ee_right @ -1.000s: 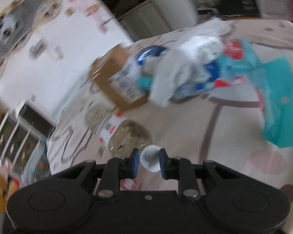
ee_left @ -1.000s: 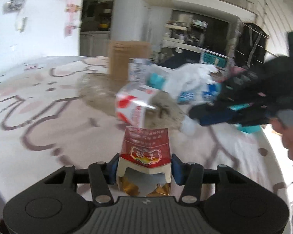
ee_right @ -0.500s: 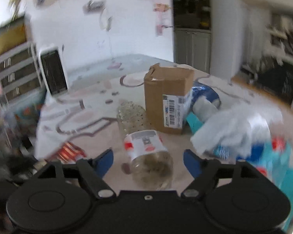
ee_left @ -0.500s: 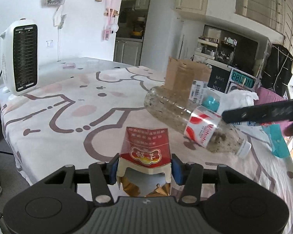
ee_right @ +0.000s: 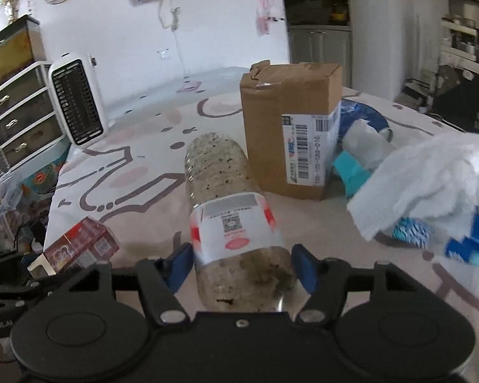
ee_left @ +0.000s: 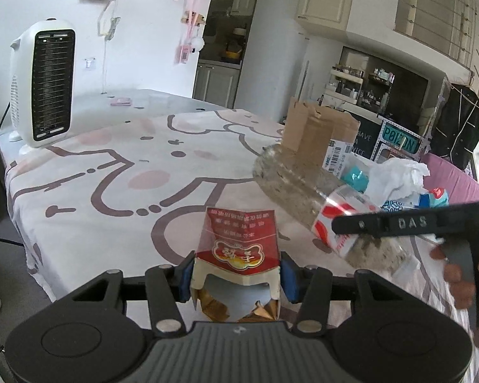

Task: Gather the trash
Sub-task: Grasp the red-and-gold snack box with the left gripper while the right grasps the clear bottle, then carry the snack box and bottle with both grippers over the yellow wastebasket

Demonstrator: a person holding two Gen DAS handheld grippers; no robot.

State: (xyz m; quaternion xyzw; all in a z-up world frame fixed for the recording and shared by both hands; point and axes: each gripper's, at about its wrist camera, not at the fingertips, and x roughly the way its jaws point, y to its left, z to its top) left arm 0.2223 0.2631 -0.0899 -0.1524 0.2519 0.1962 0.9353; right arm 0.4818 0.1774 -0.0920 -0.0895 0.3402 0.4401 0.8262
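— Grippers first: where does each one sit?

— Left gripper [ee_left: 236,279] is low over the near edge of the table [ee_left: 118,198], level, pointing across it. Its blue pads are clamped on a red and white carton [ee_left: 239,249] with its near end torn open, gold lining showing.

— And the right?

— Right gripper [ee_right: 242,263] reaches in from the side, fingers spread wide on either side of a plastic bottle [ee_right: 230,217]. The left pad looks to be touching the label; a narrow gap shows at the right one, so the fingers stand apart, not clamped. From the left wrist view, a finger of that tool crosses in front of the bottle's label, and the person's right hand [ee_left: 463,271] grips the handle at the frame's edge.

— How does the bottle look?

— Clear, lying on its side, dirty inside with dark specks, red and white label near the neck end. Its base rests just beside a cardboard box [ee_right: 290,127] standing upright with a barcode sticker.

— Other trash?

— Crumpled white tissue [ee_right: 431,185] on blue and teal wrappers right of the box. A white heater [ee_left: 43,84] stands at the table's far left corner — well apart from all of it.
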